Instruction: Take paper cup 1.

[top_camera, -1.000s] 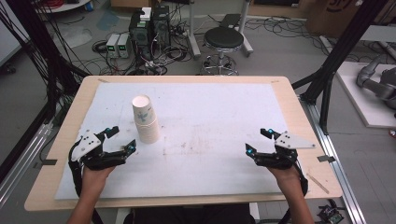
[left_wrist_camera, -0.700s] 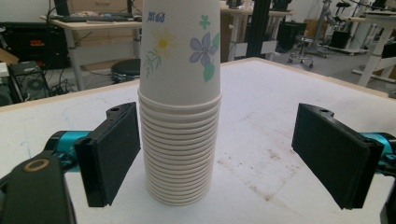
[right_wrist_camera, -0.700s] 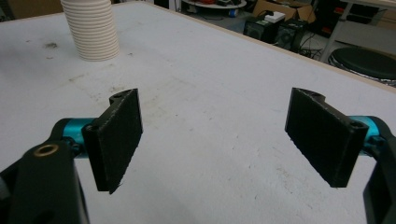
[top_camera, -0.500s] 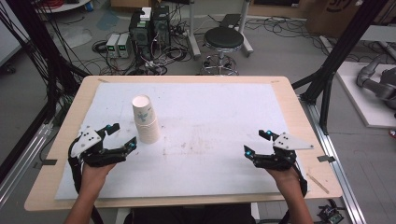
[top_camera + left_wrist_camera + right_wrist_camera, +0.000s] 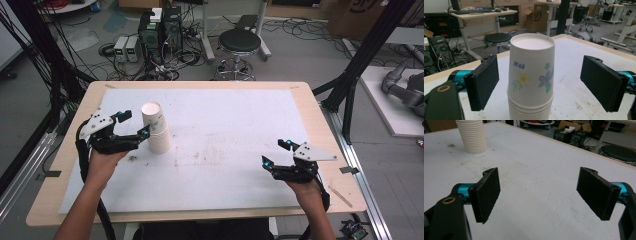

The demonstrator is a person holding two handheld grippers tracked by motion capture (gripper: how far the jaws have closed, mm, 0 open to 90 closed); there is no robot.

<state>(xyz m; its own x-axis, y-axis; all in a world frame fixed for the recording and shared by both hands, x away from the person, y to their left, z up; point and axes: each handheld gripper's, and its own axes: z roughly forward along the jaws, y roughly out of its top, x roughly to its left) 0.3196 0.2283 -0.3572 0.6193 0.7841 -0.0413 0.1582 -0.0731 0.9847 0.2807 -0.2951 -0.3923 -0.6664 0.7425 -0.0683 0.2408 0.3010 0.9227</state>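
White mat [image 5: 225, 165] covers a wood table [image 5: 320, 115], scuffed and stained mid-surface; lab floor with PC towers [image 5: 160, 25] and a stool [image 5: 240, 45] sits beyond.

Nearest the person, right gripper [image 5: 276, 154] rests low on the mat at the right side, jaws spread wide, nothing between them. In the right gripper view the cups [image 5: 472, 136] sit well apart, far up-left.

Left gripper [image 5: 134, 125] is at the mat's left, jaws wide open and straddling the cups [image 5: 155, 127]. In the left gripper view the cups [image 5: 531, 77] stand between the two pads, upside down, top one with a flower print, many rims nested below. The left pad looks just beside the cup wall, the right pad farther off; contact not seen.

Risks, judged:
- Uneven gap: near pad hits first on closing and shoves the stack sideways or tips it, since it is tall and light.
- Pads sit at top-cup height; squeezing hard could crush the thin paper wall.
- Lifting may drag two or more cups if they are nested tight, or lift the whole stack.
- Right gripper is too far away to steady the base.
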